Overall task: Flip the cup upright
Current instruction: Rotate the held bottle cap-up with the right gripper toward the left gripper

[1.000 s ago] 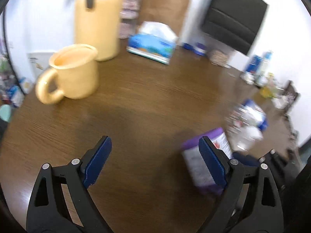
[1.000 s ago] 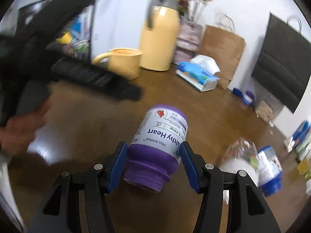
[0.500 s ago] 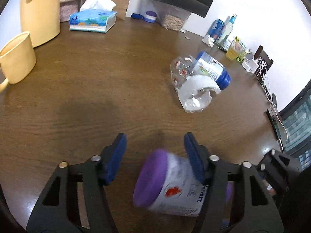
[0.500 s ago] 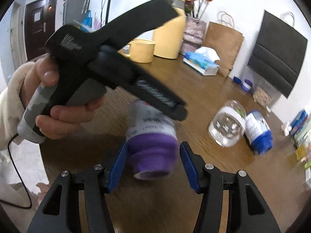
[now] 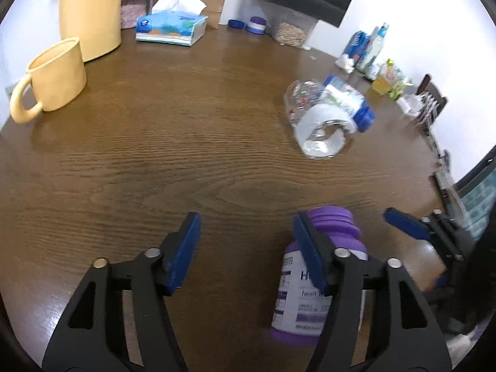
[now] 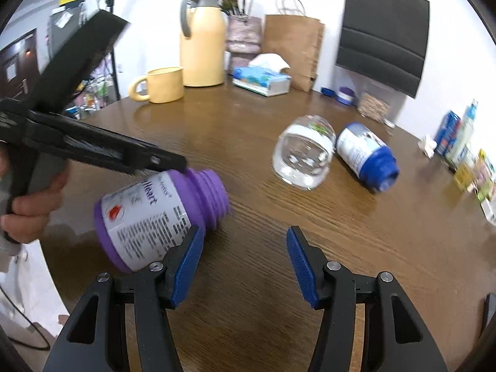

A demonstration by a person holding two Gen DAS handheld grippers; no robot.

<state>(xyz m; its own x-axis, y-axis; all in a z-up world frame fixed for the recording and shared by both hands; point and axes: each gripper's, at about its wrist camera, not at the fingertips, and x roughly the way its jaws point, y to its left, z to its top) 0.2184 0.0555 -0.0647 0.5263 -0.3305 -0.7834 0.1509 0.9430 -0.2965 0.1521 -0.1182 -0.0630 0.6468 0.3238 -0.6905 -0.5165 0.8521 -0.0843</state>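
**Purple bottle let go, lying on table**

0.5 s ago my R tongs framed the purple bottle [image 6: 155,217]; now it lies tilted on the wood-grain table [image 5: 186,142], ribbed neck uncapped, white label up. R gripper [image 6: 243,260] wide, empty; its L pad just beside the bottle base. L gripper [image 5: 245,248] also wide, empty, one finger at the bottle neck. Beyond: clear glass cup [image 6: 303,161] on its side, touching a blue-capped white bottle [image 6: 365,158]. Cup contents: can't tell. Yellow mug [image 5: 51,80] upright, far L, by yellow jug [image 5: 90,9].
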